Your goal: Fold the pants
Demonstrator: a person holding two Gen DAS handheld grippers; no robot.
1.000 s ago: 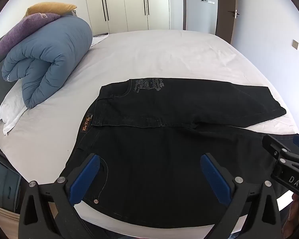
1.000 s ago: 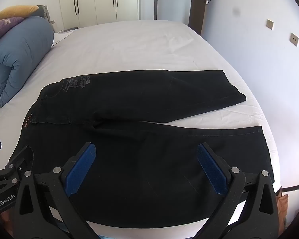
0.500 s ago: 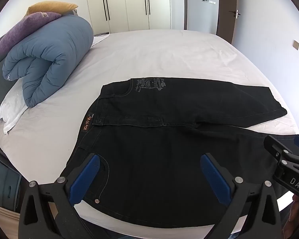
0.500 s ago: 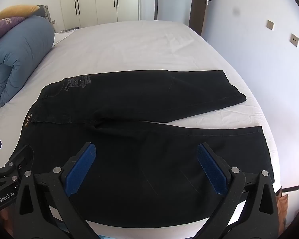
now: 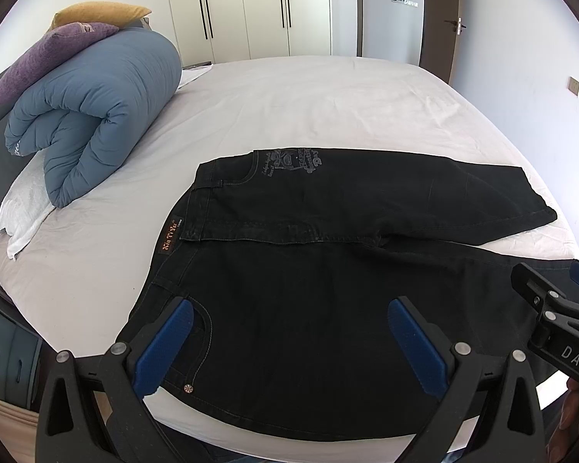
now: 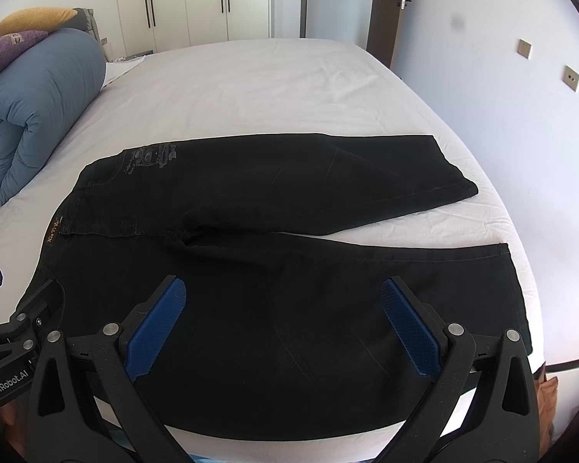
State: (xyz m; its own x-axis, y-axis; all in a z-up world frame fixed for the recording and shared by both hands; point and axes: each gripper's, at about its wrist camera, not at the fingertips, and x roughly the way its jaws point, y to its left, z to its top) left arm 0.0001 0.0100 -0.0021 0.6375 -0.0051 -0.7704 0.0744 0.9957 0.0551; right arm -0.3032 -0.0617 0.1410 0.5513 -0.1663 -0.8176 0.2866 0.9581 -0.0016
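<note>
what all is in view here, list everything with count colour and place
pants: 1, black, spread flat on the bed's near half
bed: 1, white sheet, fills the middle
duvet: 1, blue, rolled, bed's far left
cushions: 2, purple and yellow, on the duvet
wardrobe: 1, white, back wall
door: 1, dark, back right
left gripper: 1, black, blue fingers open over the waist
right gripper: 1, black, blue fingers open over the near leg

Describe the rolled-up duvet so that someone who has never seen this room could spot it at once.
Start at the big bed with the white sheet that fills the room. Go to its left side, away from the black pants spread near the front edge. The duvet is the thick blue roll lying there; the purple cushion and yellow cushion resting on it are far smaller and flatter.
</note>
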